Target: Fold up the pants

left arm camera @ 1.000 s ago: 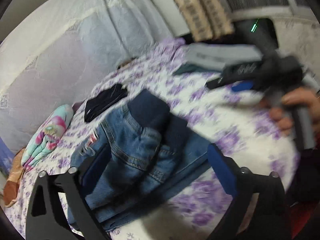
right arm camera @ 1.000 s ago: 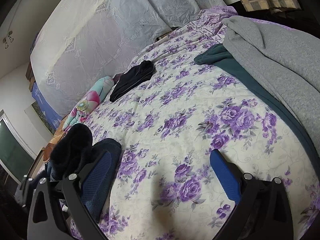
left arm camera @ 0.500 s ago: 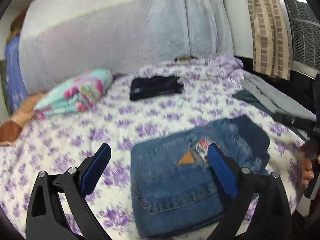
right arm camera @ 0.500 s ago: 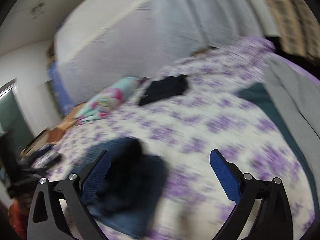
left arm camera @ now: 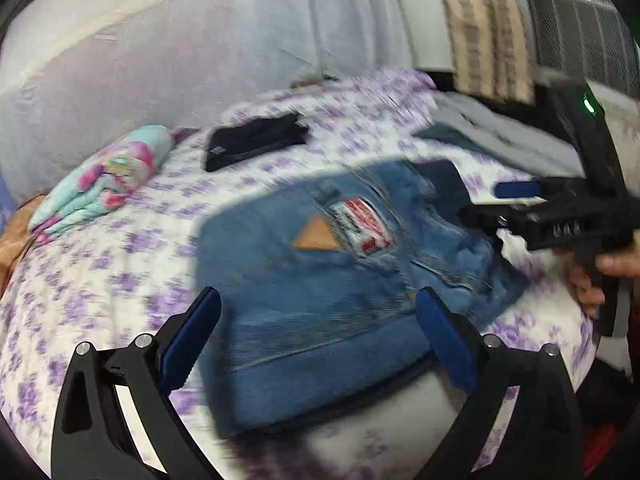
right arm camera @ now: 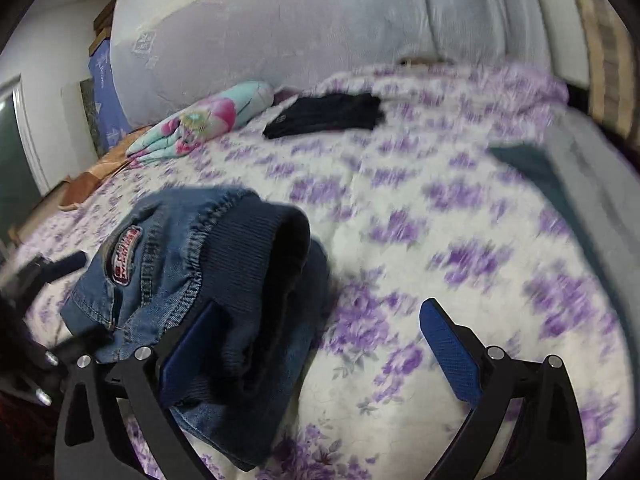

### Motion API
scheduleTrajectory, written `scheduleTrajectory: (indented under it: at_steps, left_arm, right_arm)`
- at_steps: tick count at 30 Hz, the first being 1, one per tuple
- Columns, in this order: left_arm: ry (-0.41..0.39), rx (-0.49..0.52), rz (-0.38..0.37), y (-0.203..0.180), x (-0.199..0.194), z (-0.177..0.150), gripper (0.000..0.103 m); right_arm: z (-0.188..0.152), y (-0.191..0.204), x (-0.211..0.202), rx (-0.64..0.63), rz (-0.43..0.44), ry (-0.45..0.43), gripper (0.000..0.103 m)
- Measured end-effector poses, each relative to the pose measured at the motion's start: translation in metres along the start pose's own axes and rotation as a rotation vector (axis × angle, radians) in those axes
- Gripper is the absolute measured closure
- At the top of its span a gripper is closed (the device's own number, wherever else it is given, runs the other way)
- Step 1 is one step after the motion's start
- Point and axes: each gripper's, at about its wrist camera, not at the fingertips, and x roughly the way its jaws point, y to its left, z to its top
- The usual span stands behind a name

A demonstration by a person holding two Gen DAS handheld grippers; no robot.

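jeans (left arm camera: 320, 296) now folded; right tongs (right arm camera: 316, 344) nearer

Bed surroundings, both wrist views.
We see a floral bedspread (right arm camera: 460, 220), black folded garment (left arm camera: 252, 145) near a patterned pillow (left arm camera: 104, 176), grey blanket (right arm camera: 588, 184) at the right edge, curtain (left arm camera: 480, 28) behind.

A home bedroom: a bed under a purple-flowered sheet (right arm camera: 440, 200), a pillow (right arm camera: 208, 120), curtains (left arm camera: 480, 32).

Folded pants (left arm camera: 320, 280) on bed (left arm camera: 120, 248), near front edge.
Behind them, a folded garment (left arm camera: 256, 142); left of that, a rolled bundle (left arm camera: 104, 180); right, spread blankets (left arm camera: 500, 136).
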Motion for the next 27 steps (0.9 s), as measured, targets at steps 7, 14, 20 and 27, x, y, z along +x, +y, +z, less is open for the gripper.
scheduleTrajectory:
  at_steps: [7, 14, 20, 27]
  left_arm:
    - [0.02, -0.129, 0.027, 0.041, 0.007, 0.018, 0.008]
    - [0.109, -0.285, -0.093, 0.052, 0.045, -0.017, 0.004]
    - [0.165, -0.438, -0.225, 0.077, 0.051, -0.025, 0.004]
    - [0.153, -0.353, -0.131, 0.073, 0.04, -0.021, 0.004]
  right_arm:
    - [0.043, 0.039, -0.026, -0.098, 0.089, -0.205, 0.024]
    - [0.021, 0.039, 0.034, -0.096, 0.156, 0.007, 0.057]
    - [0.015, 0.049, -0.001, -0.124, 0.13, -0.064, 0.044]
    - [-0.01, 0.046, 0.017, -0.125, 0.142, 0.063, 0.025]
